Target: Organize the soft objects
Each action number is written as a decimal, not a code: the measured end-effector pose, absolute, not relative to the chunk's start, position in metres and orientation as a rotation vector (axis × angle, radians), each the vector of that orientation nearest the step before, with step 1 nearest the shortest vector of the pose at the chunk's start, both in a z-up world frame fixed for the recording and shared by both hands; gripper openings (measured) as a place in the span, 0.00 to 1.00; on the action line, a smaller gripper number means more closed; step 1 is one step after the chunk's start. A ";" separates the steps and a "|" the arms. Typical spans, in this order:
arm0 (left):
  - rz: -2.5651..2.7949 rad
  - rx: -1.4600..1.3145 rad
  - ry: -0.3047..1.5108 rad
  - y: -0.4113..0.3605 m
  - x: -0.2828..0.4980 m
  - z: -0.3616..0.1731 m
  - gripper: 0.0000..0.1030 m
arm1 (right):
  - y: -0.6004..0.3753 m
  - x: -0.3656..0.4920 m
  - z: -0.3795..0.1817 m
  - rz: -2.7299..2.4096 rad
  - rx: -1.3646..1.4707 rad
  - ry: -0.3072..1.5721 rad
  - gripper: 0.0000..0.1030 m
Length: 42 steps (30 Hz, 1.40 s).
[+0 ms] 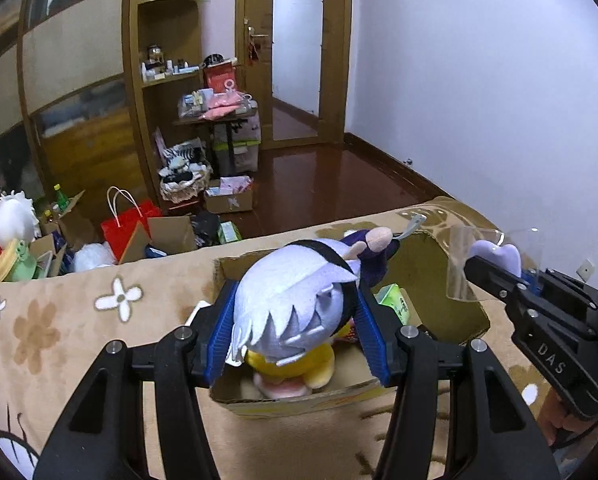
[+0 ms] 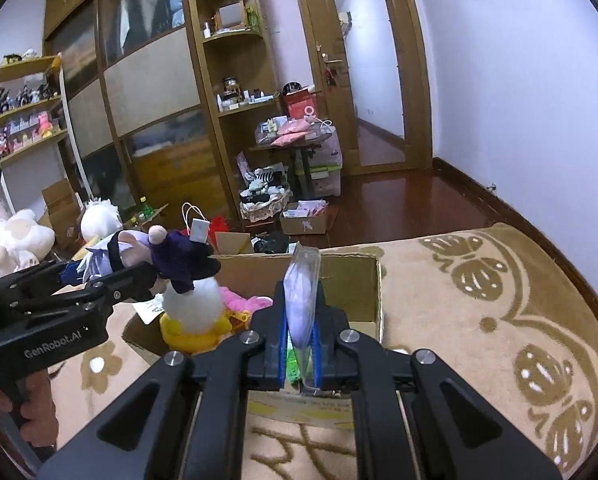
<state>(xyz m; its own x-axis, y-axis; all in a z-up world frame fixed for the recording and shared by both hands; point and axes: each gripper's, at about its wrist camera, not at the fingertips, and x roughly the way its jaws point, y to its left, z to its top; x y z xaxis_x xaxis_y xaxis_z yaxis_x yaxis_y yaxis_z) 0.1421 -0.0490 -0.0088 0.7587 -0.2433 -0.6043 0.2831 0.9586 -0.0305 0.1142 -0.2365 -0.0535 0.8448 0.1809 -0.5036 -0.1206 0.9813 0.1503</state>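
Grippers above my open brown cardboard box (image 1: pixel 427 268): left gripper (image 1: pixel 295 320) clamps the white-haired, purple-robed plush doll (image 1: pixel 295 304); right gripper (image 2: pixel 299 332) pinches a clear-wrapped lilac soft item (image 2: pixel 301 300).

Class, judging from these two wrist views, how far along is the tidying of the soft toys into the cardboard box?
Done: a yellow plush and a pink plush lie in the cardboard box. In hand: the left gripper holds a silver-haired doll over it; the right gripper holds a bagged lilac item. Left: both releases.

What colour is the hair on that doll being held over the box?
Pale lavender-white, with a black band across it. The plush doll shows best in the left wrist view.
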 end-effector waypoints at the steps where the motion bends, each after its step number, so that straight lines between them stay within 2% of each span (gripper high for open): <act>1: -0.293 0.068 0.651 -0.050 0.144 -0.010 0.53 | -0.236 0.116 -0.055 0.162 0.111 0.543 0.10; 11: -0.308 0.095 0.698 -0.064 0.156 -0.033 0.59 | -0.239 0.131 -0.074 0.176 0.111 0.574 0.11; 13: -0.303 0.101 0.703 -0.064 0.157 -0.034 0.65 | -0.241 0.133 -0.079 0.187 0.116 0.587 0.12; 17: -0.289 0.099 0.724 -0.061 0.159 -0.038 0.71 | -0.243 0.136 -0.086 0.175 0.139 0.604 0.14; 19: -0.282 0.102 0.732 -0.060 0.159 -0.039 0.78 | -0.245 0.136 -0.088 0.179 0.157 0.610 0.14; 23: -0.259 0.115 0.727 -0.057 0.155 -0.040 0.81 | -0.247 0.135 -0.088 0.179 0.151 0.612 0.16; 25: -0.247 0.114 0.726 -0.056 0.152 -0.038 0.86 | -0.249 0.133 -0.087 0.184 0.155 0.615 0.23; 27: -0.234 0.106 0.722 -0.053 0.148 -0.036 0.90 | -0.249 0.129 -0.085 0.181 0.157 0.607 0.34; 31: -0.212 0.093 0.710 -0.046 0.137 -0.029 0.93 | -0.251 0.117 -0.078 0.159 0.157 0.591 0.47; 33: -0.198 0.096 0.693 -0.042 0.131 -0.023 0.96 | -0.252 0.110 -0.072 0.150 0.156 0.580 0.59; 37: -0.184 0.105 0.671 -0.033 0.115 -0.013 0.97 | -0.254 0.096 -0.059 0.147 0.152 0.565 0.61; 38: -0.175 0.105 0.664 -0.030 0.110 -0.010 0.97 | -0.254 0.093 -0.057 0.144 0.153 0.564 0.65; 39: -0.169 0.104 0.660 -0.028 0.106 -0.008 0.97 | -0.254 0.089 -0.054 0.144 0.157 0.562 0.75; 42: -0.159 0.103 0.647 -0.021 0.094 -0.001 0.98 | -0.254 0.076 -0.045 0.148 0.168 0.540 0.87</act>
<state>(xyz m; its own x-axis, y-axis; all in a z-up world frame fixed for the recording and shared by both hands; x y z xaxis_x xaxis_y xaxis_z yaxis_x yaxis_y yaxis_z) 0.0936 -0.0214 -0.0008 0.7861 -0.1153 -0.6073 0.1792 0.9828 0.0454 0.0763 -0.2543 -0.0451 0.8475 0.1841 -0.4978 -0.0958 0.9756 0.1978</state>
